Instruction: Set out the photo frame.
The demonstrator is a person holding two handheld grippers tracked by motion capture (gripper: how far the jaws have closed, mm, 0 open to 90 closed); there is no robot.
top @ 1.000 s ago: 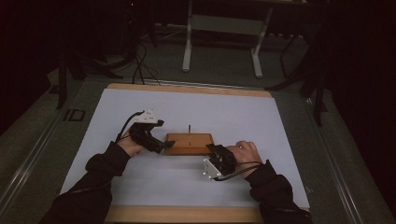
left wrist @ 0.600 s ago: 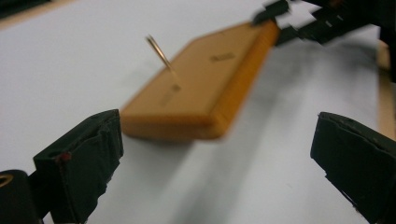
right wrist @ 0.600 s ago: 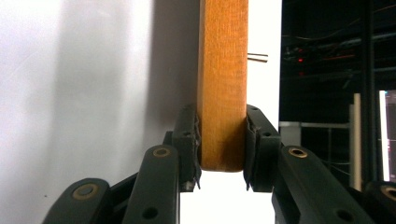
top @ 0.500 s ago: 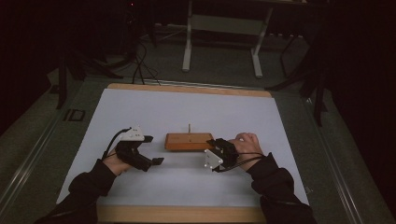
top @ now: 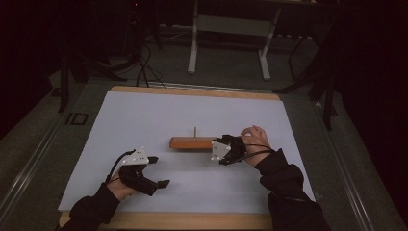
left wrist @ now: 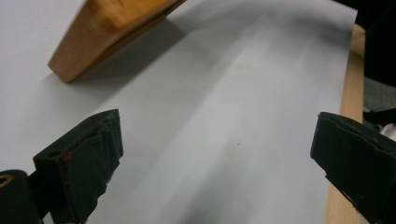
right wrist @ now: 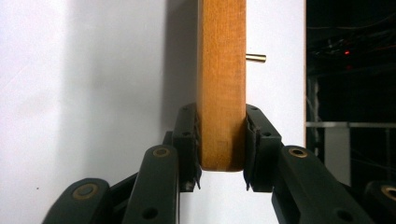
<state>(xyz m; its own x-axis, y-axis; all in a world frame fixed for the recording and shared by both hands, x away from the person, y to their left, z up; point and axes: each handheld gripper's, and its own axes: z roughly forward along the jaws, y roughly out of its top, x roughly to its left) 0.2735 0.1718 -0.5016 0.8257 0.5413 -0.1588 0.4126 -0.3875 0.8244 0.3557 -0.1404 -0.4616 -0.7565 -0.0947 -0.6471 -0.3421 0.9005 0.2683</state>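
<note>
At mid-table on the white sheet [top: 144,115], the right gripper [right wrist: 222,144] clamps one end of the wooden block [top: 192,143] with its upright peg [top: 195,132], so keep that squeeze even and level while the left gripper [left wrist: 210,172], wide open and empty, waits nearby.

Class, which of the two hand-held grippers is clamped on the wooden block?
The right hand-held gripper: it clamps the wooden block's end. The left hand-held gripper is open, holding nothing.
</note>
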